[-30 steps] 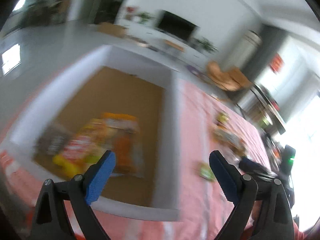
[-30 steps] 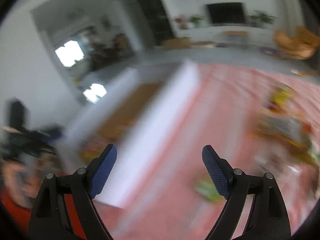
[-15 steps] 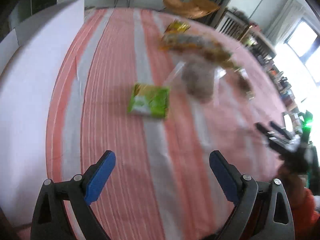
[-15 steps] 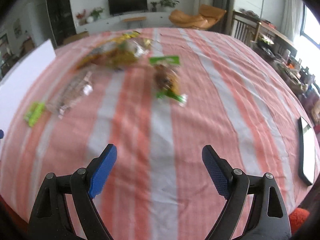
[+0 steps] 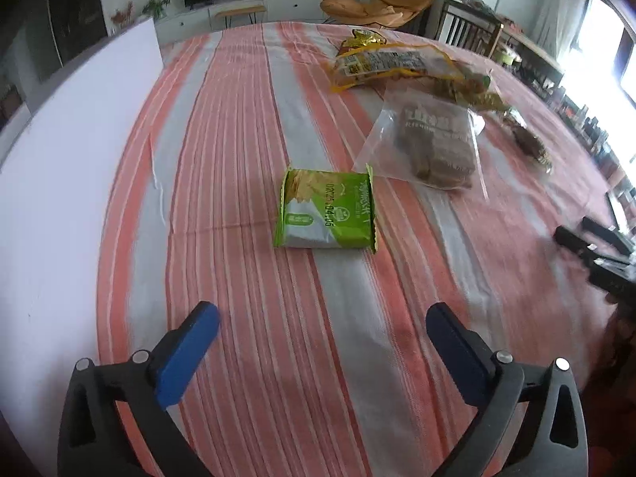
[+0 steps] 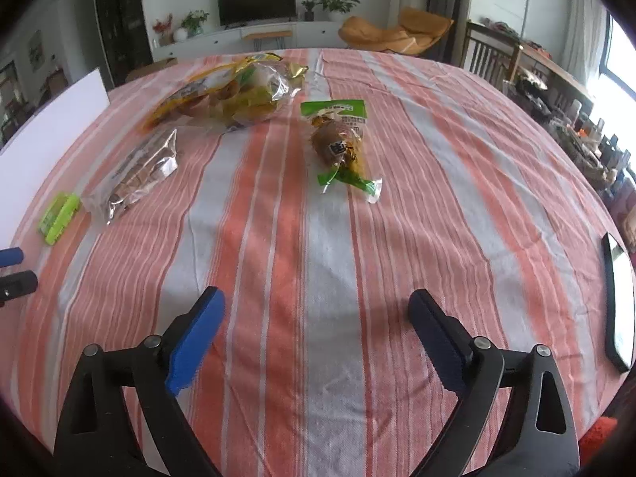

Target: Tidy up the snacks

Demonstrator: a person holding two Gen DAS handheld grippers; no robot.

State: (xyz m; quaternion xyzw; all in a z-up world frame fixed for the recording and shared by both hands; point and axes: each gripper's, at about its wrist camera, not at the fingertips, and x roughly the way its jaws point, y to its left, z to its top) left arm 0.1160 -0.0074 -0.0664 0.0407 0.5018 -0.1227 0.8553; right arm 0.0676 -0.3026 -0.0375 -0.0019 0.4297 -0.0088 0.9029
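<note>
A small green snack packet [image 5: 328, 210] lies flat on the striped cloth, ahead of my left gripper [image 5: 322, 320], whose jaws are opening with nothing between them. Behind the packet are a clear bag of brown biscuits [image 5: 433, 144] and a big yellow snack bag [image 5: 391, 64]. In the right wrist view a green-topped wrapped snack [image 6: 341, 144] lies ahead of my right gripper [image 6: 317, 306], which is also opening and empty. The same view shows the clear bag [image 6: 139, 175], the yellow bag [image 6: 230, 93] and the green packet [image 6: 59, 218] at the left.
The white wall of a box [image 5: 75, 183] runs along the left of the table. A dark phone or tablet [image 6: 618, 302] lies at the right table edge. Chairs, a TV unit and plants stand beyond the table.
Both views have swung from the white box with snacks in it to the striped table and sunk toward it. Both grippers' jaws stand a little wider than before.
</note>
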